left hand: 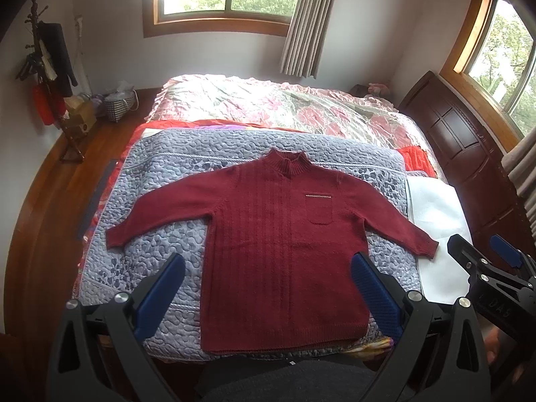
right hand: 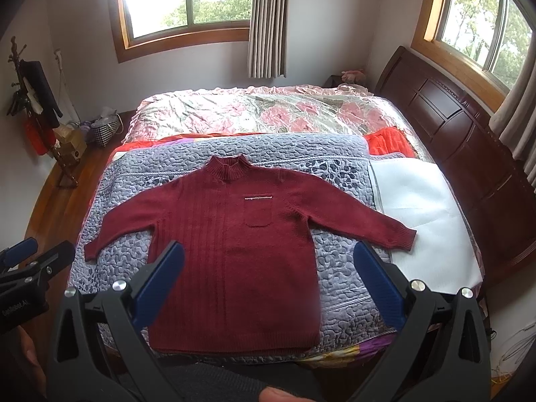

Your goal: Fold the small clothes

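A dark red knitted sweater with a chest pocket [left hand: 268,234] lies flat, front up, sleeves spread, on a grey-blue quilted blanket [left hand: 160,174] across the bed. The left gripper [left hand: 268,268] and right gripper [right hand: 268,261] hover level above its hem side, jaws spread wide, holding nothing.

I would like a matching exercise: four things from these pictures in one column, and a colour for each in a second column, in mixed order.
Things:
1. sweater
2. quilted blanket
3. headboard
4. foam sheet

Colours:
A. white
B. dark red
C. grey-lilac
D. dark brown

Pairs: 1-B, 2-C, 3-D, 4-A
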The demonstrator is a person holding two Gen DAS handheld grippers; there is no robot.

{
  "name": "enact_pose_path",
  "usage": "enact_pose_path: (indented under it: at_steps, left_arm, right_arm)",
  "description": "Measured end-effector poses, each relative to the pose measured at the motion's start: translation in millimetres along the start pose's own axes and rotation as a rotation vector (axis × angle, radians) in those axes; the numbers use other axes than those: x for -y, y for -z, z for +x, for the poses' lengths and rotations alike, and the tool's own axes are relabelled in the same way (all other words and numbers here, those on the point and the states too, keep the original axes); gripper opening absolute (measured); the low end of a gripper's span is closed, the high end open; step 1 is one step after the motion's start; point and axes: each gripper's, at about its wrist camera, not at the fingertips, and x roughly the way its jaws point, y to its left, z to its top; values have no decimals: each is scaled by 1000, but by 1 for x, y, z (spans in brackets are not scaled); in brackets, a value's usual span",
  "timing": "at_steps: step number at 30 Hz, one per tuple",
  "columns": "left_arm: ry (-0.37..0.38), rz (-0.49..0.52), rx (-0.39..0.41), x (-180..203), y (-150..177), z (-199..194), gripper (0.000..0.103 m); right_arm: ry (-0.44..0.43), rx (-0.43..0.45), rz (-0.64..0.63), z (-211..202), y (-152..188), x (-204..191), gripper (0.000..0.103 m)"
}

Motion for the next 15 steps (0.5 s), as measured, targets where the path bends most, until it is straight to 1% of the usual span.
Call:
enact_pose_path:
  at_steps: [8, 15]
  left_arm:
    - [-16, 6, 21, 2, -4, -3, 99]
    - [-21, 6, 17, 3, -7, -1, 99]
  right_arm:
    - [-8, -4, -2, 3, -1, -1, 100]
    - [-9, -7, 1, 6, -4, 0, 100]
